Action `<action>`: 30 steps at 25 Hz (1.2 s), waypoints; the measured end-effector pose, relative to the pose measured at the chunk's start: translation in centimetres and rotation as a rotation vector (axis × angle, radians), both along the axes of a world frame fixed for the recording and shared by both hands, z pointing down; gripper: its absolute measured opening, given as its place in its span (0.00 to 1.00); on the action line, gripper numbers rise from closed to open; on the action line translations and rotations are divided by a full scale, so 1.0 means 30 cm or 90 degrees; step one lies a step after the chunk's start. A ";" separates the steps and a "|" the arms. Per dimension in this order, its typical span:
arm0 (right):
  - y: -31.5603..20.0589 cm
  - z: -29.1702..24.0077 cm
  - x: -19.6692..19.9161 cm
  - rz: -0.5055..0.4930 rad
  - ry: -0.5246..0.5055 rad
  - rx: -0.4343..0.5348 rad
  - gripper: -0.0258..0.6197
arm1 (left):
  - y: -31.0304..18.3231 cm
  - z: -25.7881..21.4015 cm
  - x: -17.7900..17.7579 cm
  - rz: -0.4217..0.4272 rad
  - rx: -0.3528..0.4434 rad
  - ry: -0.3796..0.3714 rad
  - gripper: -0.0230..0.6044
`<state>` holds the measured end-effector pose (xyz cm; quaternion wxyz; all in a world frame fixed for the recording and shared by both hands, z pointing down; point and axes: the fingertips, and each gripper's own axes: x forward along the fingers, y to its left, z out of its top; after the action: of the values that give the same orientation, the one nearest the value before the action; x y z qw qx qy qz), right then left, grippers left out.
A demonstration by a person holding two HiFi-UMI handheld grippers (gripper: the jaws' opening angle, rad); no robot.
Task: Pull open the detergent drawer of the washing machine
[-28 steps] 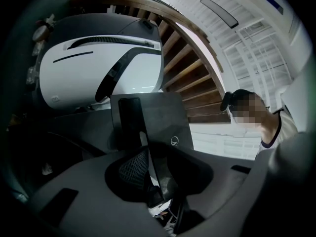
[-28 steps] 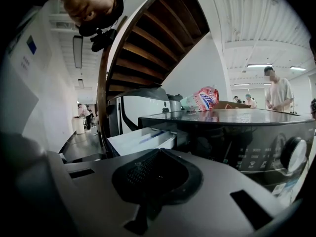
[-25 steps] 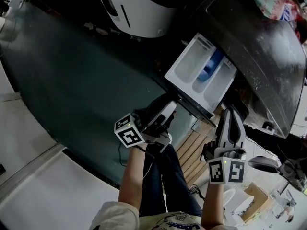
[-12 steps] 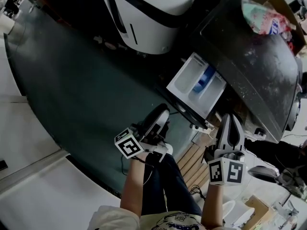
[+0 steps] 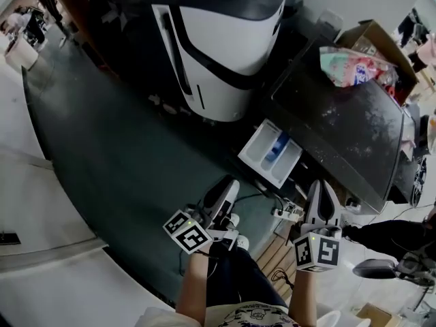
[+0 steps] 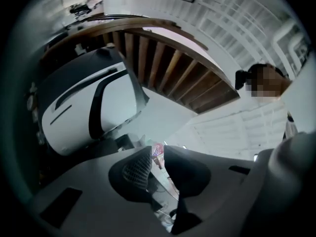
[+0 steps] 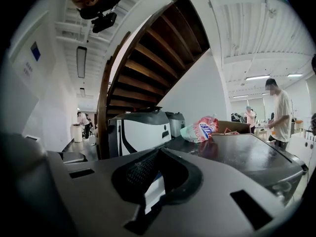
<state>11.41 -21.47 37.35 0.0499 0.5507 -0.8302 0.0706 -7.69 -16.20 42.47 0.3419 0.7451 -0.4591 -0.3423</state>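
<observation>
Drawer (image 5: 271, 153) already out of washer (image 5: 354, 125) front, well ahead of both tongs: light, stiff plastic on slides (liable to jam if twisted), best hooked at front lip; farther off than before, left gripper (image 5: 230, 184) just narrowed on nothing, right gripper (image 5: 317, 186) pinched together, empty.

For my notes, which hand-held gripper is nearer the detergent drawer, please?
Left, narrowly: left hand-held gripper just before the detergent drawer, right hand-held gripper farther aside.
</observation>
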 end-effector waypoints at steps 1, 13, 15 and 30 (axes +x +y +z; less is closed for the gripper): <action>0.004 -0.030 0.004 0.000 -0.002 0.003 0.06 | 0.001 -0.044 0.005 -0.001 0.005 -0.024 0.17; 0.024 -0.390 0.036 0.007 -0.027 0.068 0.06 | -0.029 -0.530 0.079 -0.036 0.070 -0.288 0.08; 0.043 -0.445 0.045 0.003 -0.027 0.071 0.06 | -0.007 -0.599 0.096 -0.051 0.073 -0.317 0.07; 0.076 -0.733 0.073 -0.004 -0.047 0.148 0.06 | 0.025 -0.936 0.146 -0.159 0.127 -0.498 0.06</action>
<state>13.60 -19.19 15.36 -0.0442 0.5475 -0.8356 -0.0060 -3.30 -15.44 14.40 0.0238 0.7870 -0.6055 -0.1157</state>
